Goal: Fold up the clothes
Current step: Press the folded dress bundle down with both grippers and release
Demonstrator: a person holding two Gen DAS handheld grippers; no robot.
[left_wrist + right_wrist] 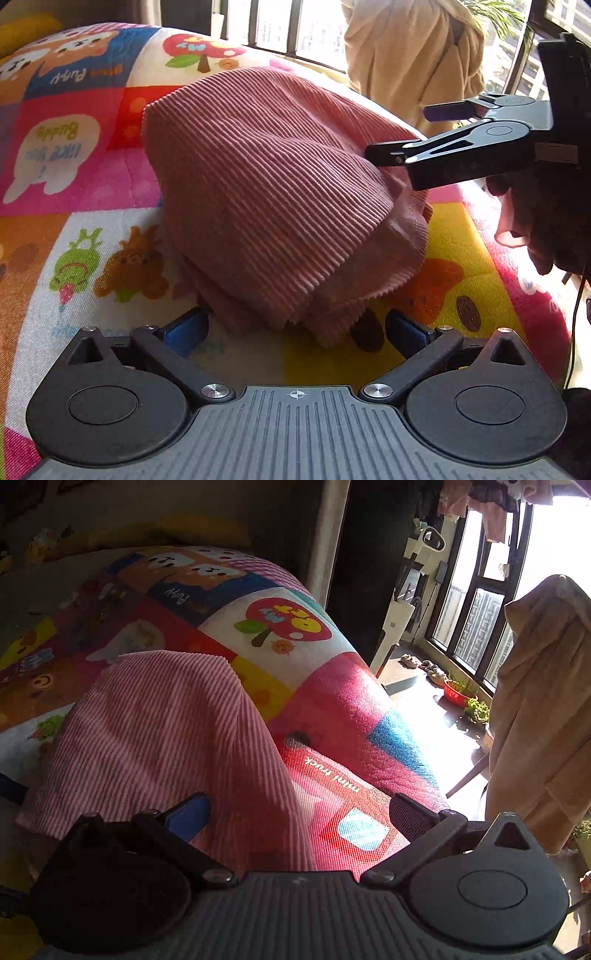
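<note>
A pink ribbed garment [266, 206] lies folded in a bundle on the colourful cartoon quilt [74, 155]. My left gripper [295, 332] is open, its blue-padded fingers either side of the bundle's near edge, holding nothing. My right gripper [399, 129] reaches in from the right, open, with its lower finger [391, 153] against the garment's right side. In the right wrist view the garment [159, 738] fills the lower left, and my right gripper [299, 812] is open with the cloth's edge between its fingers.
The quilt [332, 709] covers a bed that drops off toward a sunlit floor. A beige garment [539, 709] hangs by the window [472, 627]. A red plant bowl [458, 692] and slippers sit on the floor. A yellow pillow [166, 531] lies at the back.
</note>
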